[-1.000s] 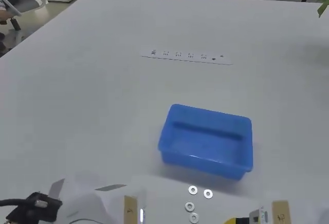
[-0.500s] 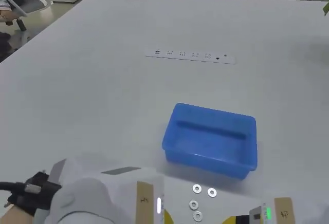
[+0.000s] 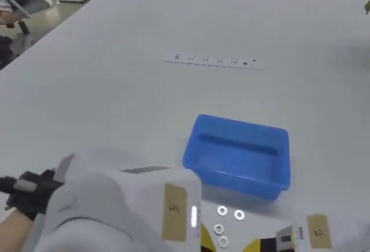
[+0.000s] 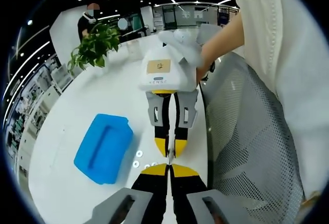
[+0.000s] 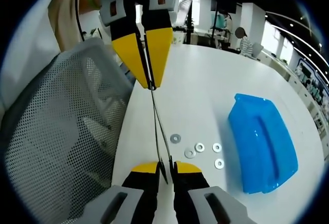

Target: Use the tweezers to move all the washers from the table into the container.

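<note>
The thin metal tweezers (image 5: 157, 126) span between my two grippers. My right gripper (image 5: 165, 166) is shut on one end and my left gripper (image 5: 150, 85) is shut on the other. In the left gripper view, my left gripper (image 4: 168, 166) meets the right gripper (image 4: 170, 153) tip to tip. Several silver washers (image 5: 199, 147) lie on the white table beside the tweezers, with the blue container (image 5: 262, 142) just beyond them. From the head view, the washers (image 3: 222, 210) sit in front of the container (image 3: 237, 156), and the left gripper's white body (image 3: 127, 211) is at the lower left.
A built-in socket strip (image 3: 214, 61) lies farther back on the table (image 3: 115, 90). A grey mesh chair (image 5: 61, 121) stands at the table's near edge behind the grippers. A potted plant (image 4: 95, 49) stands at the table's side, and a person (image 4: 90, 21) stands far behind it.
The left gripper's white body has risen and moved right into the head view, now covering the lower left. The container and washers stay put.
</note>
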